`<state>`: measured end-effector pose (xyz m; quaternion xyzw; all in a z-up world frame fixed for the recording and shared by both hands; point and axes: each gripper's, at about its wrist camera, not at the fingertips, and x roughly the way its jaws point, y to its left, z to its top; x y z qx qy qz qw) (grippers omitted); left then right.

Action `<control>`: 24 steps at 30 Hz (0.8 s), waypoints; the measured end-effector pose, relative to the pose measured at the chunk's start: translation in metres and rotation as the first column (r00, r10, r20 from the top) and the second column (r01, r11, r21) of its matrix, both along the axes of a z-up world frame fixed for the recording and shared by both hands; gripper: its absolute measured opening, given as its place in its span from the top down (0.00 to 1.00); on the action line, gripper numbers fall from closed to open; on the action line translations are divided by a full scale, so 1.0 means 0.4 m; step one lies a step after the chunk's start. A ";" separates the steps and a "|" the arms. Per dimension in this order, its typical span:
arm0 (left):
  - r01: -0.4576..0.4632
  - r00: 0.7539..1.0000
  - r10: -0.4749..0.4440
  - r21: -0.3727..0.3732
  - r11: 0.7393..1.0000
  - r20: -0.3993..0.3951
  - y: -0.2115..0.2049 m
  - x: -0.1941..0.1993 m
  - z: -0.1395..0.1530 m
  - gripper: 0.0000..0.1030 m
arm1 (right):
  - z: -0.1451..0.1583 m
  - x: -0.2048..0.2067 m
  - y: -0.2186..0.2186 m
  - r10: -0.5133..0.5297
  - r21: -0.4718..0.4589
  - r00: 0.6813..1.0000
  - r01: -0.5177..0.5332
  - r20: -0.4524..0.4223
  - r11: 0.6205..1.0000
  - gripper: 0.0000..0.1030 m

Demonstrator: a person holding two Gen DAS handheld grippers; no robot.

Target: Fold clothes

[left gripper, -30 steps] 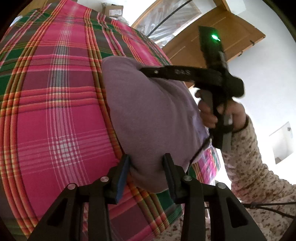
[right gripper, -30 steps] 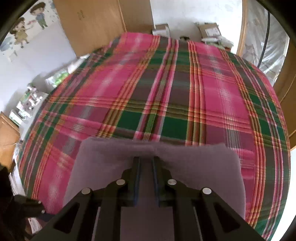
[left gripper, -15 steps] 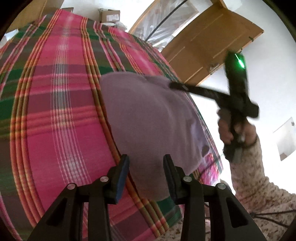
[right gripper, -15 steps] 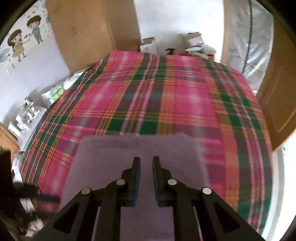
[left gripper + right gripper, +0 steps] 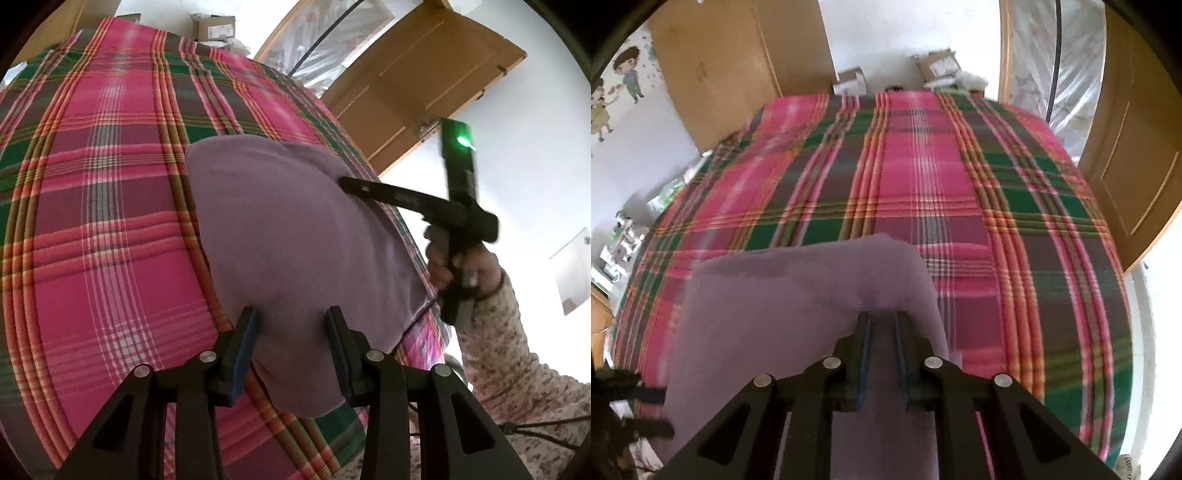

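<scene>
Clothes here come down to one piece, a lilac garment (image 5: 295,236) lying as a compact, roughly rectangular pad on the plaid bedcover (image 5: 92,240), toward the near edge of the bed and close to its door-side corner.

Our left gripper (image 5: 291,332) hangs over the near end of the pad with its fingers apart; cloth shows between the blue pads (image 5: 246,343), but they do not seem to press it, so we hold nothing on that side.

Our right gripper (image 5: 882,325) is at the far right part of the garment. In its own view the fingers stand close together with only a narrow gap, and lilac cloth lies under and around them. From the left view its tip meets the fabric where a small pucker rises. We cannot tell for sure whether a layer is pinched between the fingers or the tip merely rests on it.

We judge the fold to be well along: the piece is already doubled to a small block, and we are at the stage of setting or trimming its last edge.

The next move calls for us to settle that doubt first. If the right side has cloth, we should lay it square with the edge beneath, then part the fingers and lift straight off so the layers do not drag. The left fingers can steady the near end.
</scene>
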<state>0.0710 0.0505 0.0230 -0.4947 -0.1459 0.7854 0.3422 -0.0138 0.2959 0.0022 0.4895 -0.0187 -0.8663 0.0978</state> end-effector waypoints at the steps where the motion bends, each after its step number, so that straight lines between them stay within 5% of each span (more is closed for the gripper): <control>1: 0.000 1.000 0.000 0.001 1.000 -0.001 0.000 0.001 -0.001 0.61 | -0.003 -0.011 -0.002 0.002 0.002 1.000 -0.002 0.010 1.000 0.90; 10: 0.002 1.000 -0.003 -0.022 1.000 -0.019 0.011 0.011 0.013 0.61 | 0.023 -0.017 0.008 0.003 -0.017 1.000 -0.003 0.020 1.000 0.91; 16: 0.010 0.998 -0.011 -0.012 1.000 -0.064 0.031 0.019 0.039 0.61 | 0.072 0.134 0.009 0.047 -0.055 0.996 -0.051 -0.073 0.997 0.91; 24: 0.015 0.996 -0.020 -0.062 0.998 -0.084 0.044 0.058 0.012 0.61 | 0.030 0.280 0.000 0.021 -0.054 0.992 -0.028 -0.127 0.998 0.91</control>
